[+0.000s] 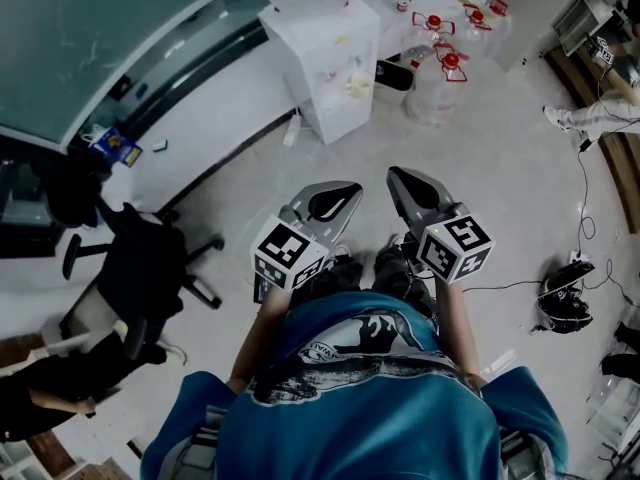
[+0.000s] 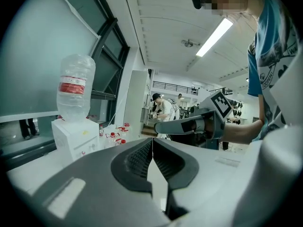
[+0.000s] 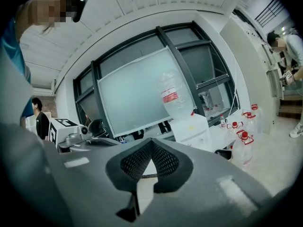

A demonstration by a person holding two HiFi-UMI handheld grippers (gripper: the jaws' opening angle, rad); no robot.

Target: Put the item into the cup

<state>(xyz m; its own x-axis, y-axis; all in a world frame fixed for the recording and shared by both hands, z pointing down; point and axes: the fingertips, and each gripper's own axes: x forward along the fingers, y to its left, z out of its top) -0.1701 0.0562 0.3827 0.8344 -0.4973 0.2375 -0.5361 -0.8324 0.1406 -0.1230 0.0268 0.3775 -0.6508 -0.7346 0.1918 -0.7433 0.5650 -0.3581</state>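
Observation:
No cup and no item show in any view. I hold both grippers side by side in front of my chest, above the floor, pointing at the water dispenser. The left gripper [image 1: 352, 186] is shut, its ribbed pads meeting at the tip [image 2: 152, 140] with nothing between them. My right gripper [image 1: 393, 174] is shut too, its pads closed together [image 3: 151, 142] and empty. From the left gripper view the right gripper [image 2: 189, 124] hangs level to the right. The left gripper's marker cube [image 3: 60, 129] shows at the left of the right gripper view.
A white water dispenser [image 1: 325, 58] with a bottle on top [image 2: 75, 86] stands ahead by the glass partition [image 1: 90, 38]. Several empty jugs [image 1: 440, 58] sit to its right. A black office chair [image 1: 140, 268] is at my left. A dark headset [image 1: 565, 303] and cable lie at the right.

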